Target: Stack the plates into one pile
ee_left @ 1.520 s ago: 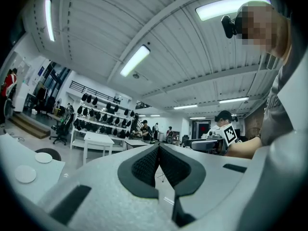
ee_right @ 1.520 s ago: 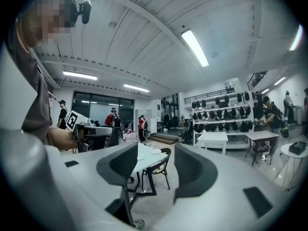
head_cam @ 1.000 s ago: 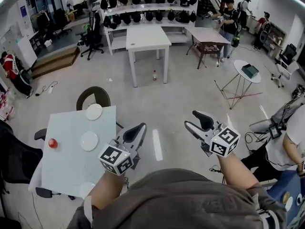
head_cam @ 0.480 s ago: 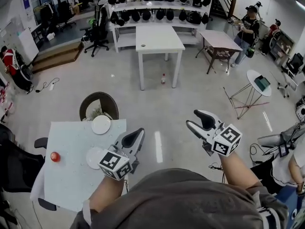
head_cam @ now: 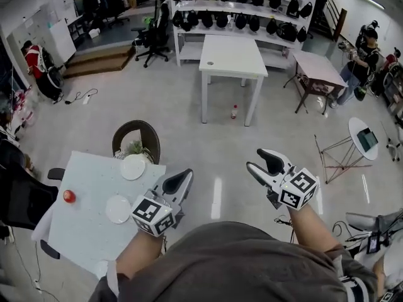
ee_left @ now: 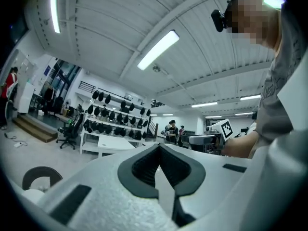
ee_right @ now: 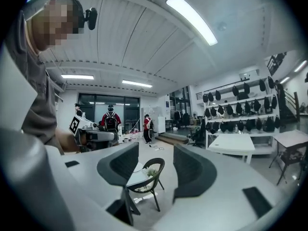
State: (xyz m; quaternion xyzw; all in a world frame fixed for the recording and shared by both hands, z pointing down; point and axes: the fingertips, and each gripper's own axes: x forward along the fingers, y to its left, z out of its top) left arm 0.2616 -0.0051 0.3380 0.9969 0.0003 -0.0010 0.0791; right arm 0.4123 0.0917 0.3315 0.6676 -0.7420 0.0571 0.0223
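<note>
Approach phase, by the look of it; nothing lifted yet. Two plates lying apart on the table [head_cam: 82, 231], lower left in the head view. The far plate [head_cam: 133, 167] near the back edge, the near plate [head_cam: 118, 209] closer in, just beside the left marker cube in the picture. Neither touched.

On the left hand-held gripper [head_cam: 183, 178]: jaws pressed together, empty, just off the table's right edge. On the right hand-held gripper [head_cam: 262, 162]: jaws apart, nothing between them, well to the right over bare floor.

To do the step well:
- Close in on the table first, and open the left jaws before reaching.
- Take one plate by its rim, one pad above and one below, with little tilt.
- Lift clear, carry over the other plate, centre, and set flat before letting go.
- Steer clear of the red round thing [head_cam: 69, 196] near the left edge.
- Rims probably thin and slick, so bite deep enough.

Hard to make out:
- Near corner of the table covered by the left forearm, so no telling whether more plates lie there.
- Pale clutter on the chair [head_cam: 136, 134] behind the table, unidentifiable.
- Red thing: fruit or ball, unclear.
- No plate in the left gripper view. In the right gripper view, only the chair and a sliver of table beyond the open jaws.
</note>
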